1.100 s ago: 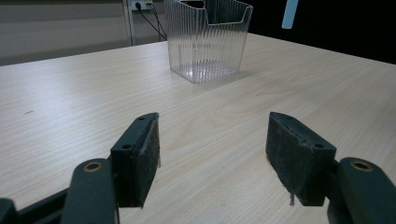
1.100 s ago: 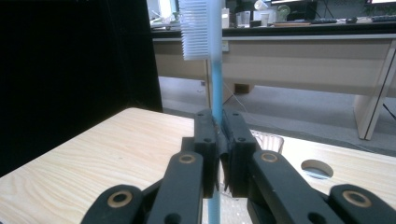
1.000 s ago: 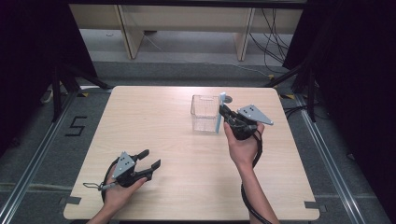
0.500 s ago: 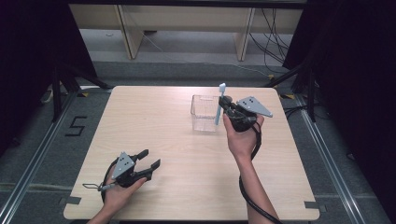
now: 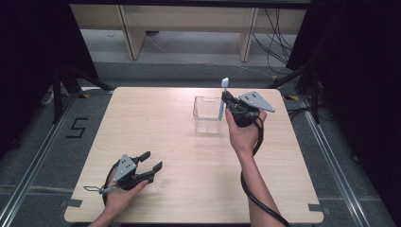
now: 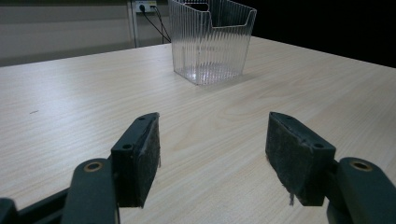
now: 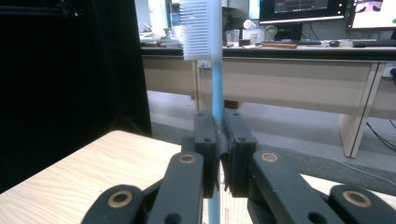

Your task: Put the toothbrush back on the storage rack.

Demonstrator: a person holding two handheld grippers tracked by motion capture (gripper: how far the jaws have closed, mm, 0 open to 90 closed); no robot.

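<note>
A toothbrush [image 5: 222, 103] with a light-blue handle and white bristles stands upright, head on top, at the right side of a clear ribbed plastic container [image 5: 207, 116] on the far middle of the wooden table [image 5: 189, 161]. My right gripper [image 5: 226, 101] is shut on its handle. In the right gripper view the handle [image 7: 216, 88] rises from between the closed pads [image 7: 205, 140]. At the front left, my left gripper [image 5: 152, 161] rests on the table, open with nothing in it. In the left gripper view its gripper [image 6: 212, 154] points at the container [image 6: 210, 42], which looks empty.
The tabletop is bare apart from the container. Table edges are bordered by floor rails, with a "5" marked on the floor [image 5: 78, 127] at left. Wooden furniture legs and cables [image 5: 279, 52] lie beyond the far edge. Dark curtains flank both sides.
My right gripper has lifted the toothbrush higher beside the container and turned it more upright. The left gripper has stayed still.
</note>
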